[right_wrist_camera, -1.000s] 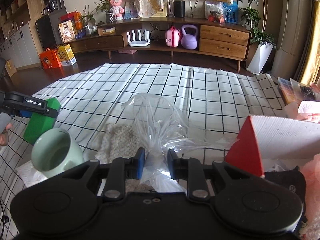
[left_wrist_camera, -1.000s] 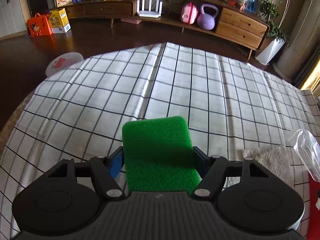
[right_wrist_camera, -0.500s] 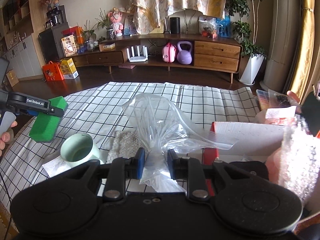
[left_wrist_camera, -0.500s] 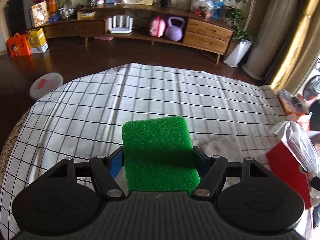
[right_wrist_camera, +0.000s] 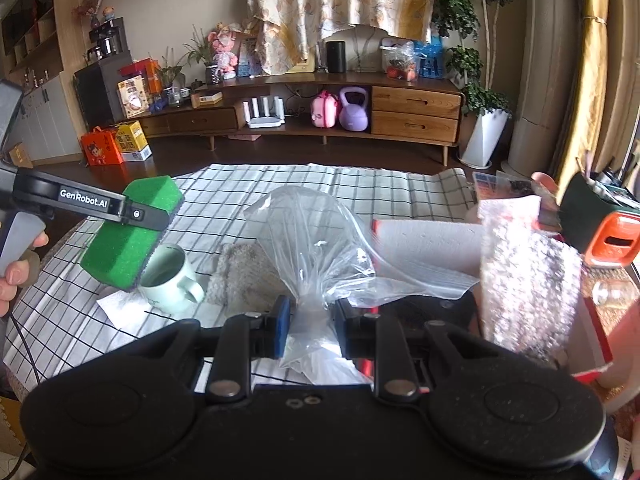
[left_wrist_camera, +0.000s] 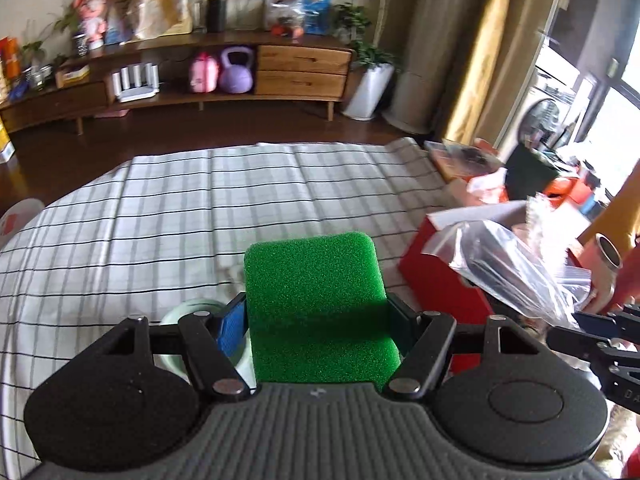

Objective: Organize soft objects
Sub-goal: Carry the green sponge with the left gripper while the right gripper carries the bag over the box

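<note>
My left gripper [left_wrist_camera: 318,326] is shut on a green sponge [left_wrist_camera: 316,304] and holds it in the air above a pale green mug [right_wrist_camera: 168,278]. The sponge also shows in the right wrist view [right_wrist_camera: 132,232]. My right gripper [right_wrist_camera: 310,326] is shut on a clear plastic bag [right_wrist_camera: 316,248], held above the table near a red box [left_wrist_camera: 440,276] with a white open flap [right_wrist_camera: 424,240]. The bag also shows in the left wrist view [left_wrist_camera: 508,268]. A fluffy beige cloth [right_wrist_camera: 240,276] lies on the checked tablecloth [right_wrist_camera: 360,184] behind the bag.
A sheet of bubble wrap [right_wrist_camera: 528,280] stands up at the right by the box. A white paper napkin [right_wrist_camera: 120,306] lies under the mug. An orange and dark green item [right_wrist_camera: 608,224] sits at the far right. A wooden sideboard [right_wrist_camera: 320,120] stands beyond the table.
My left gripper has swung right with the sponge, from open tablecloth to over the mug, toward the red box. My right gripper has lifted and moved right with the bag.
</note>
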`<state>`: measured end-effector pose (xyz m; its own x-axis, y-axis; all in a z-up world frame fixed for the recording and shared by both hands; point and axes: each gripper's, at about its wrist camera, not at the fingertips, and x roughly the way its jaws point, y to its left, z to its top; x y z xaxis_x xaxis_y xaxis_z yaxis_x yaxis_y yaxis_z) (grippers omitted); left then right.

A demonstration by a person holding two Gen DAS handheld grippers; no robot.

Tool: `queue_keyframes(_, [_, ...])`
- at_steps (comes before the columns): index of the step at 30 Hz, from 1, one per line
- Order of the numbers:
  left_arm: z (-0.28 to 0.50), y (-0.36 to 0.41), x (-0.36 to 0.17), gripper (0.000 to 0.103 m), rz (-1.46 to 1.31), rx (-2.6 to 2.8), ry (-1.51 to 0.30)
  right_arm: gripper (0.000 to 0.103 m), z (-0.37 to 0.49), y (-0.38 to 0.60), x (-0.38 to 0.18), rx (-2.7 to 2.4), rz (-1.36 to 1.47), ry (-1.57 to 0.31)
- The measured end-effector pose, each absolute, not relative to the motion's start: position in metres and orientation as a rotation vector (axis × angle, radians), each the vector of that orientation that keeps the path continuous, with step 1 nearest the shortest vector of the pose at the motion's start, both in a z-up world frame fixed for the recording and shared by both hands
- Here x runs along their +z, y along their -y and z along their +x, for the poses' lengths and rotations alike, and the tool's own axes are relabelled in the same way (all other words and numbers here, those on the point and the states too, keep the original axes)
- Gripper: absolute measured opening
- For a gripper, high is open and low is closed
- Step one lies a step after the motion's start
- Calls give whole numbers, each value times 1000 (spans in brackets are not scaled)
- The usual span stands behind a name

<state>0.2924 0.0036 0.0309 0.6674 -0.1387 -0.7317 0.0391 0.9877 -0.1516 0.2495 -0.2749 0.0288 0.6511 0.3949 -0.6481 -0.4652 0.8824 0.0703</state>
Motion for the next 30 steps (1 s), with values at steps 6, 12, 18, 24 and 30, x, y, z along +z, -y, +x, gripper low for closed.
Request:
queue_keyframes(6, [301, 53, 31, 71, -93, -209, -840, 23, 246, 311, 26, 427, -84, -721])
queue_keyframes(12, [313, 106, 31, 71, -50, -289, -843, 23, 248, 344, 20, 355, -59, -731])
queue_keyframes(18, [330, 147, 27, 71, -19, -330, -845, 23, 259, 376, 14, 288, -22, -732])
queue_keyframes(24, [355, 182, 19, 71, 24, -346, -851, 22, 284, 397, 9, 210, -23, -726])
queue_keyframes(30, [376, 204, 1, 71, 38, -351, -872, 22, 319, 410, -7, 158, -7, -762])
